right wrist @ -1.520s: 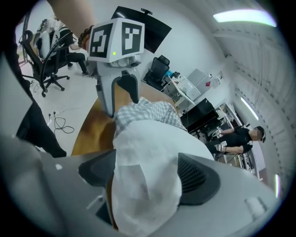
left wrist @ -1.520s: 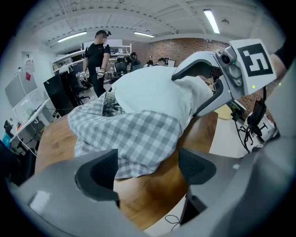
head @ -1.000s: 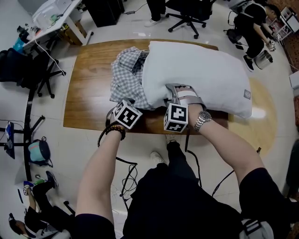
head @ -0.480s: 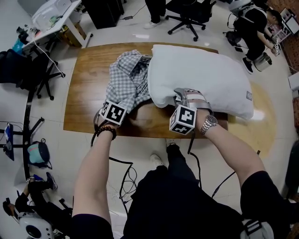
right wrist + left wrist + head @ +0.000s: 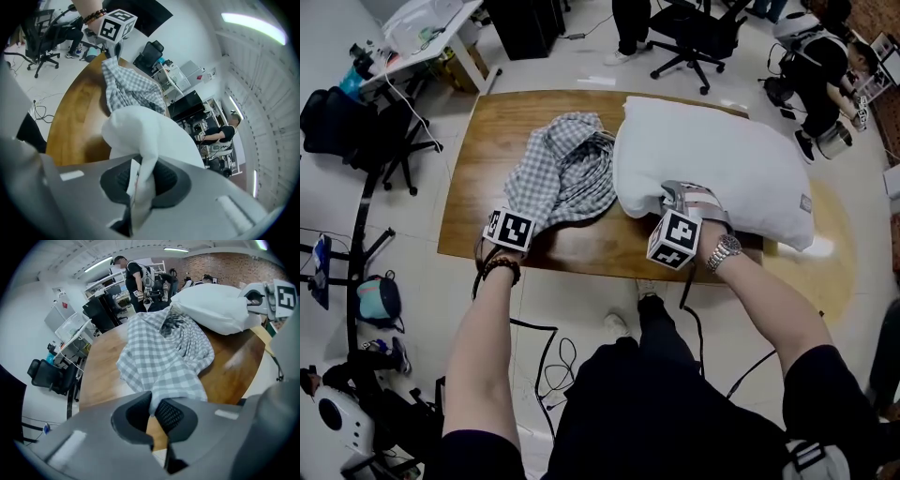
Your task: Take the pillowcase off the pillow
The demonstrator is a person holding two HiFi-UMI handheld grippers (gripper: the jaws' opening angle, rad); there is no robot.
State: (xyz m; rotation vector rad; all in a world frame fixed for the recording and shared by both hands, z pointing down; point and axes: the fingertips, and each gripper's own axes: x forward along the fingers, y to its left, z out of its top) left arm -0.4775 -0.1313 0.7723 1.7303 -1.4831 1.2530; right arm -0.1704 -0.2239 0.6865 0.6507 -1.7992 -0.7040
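A white pillow (image 5: 722,159) lies across the right half of the wooden table (image 5: 483,141). The grey checked pillowcase (image 5: 562,178) lies bunched to its left, its far end touching the pillow's left end. My left gripper (image 5: 517,221) sits at the table's near edge, shut on a corner of the pillowcase (image 5: 164,352); the cloth runs straight into its jaws (image 5: 152,411). My right gripper (image 5: 673,208) grips the pillow's near left corner. Its jaws have just been closing, and white pillow fabric (image 5: 150,136) is pinched between them (image 5: 140,183).
Office chairs (image 5: 694,23) stand beyond the table, and a seated person (image 5: 825,66) is at far right. A white desk (image 5: 422,28) and black chairs (image 5: 356,122) are at the left. Cables (image 5: 553,356) trail on the floor by my feet.
My left gripper has moved left along the table's near edge, dragging the checked pillowcase away from the pillow. The right gripper has stayed on the pillow's corner.
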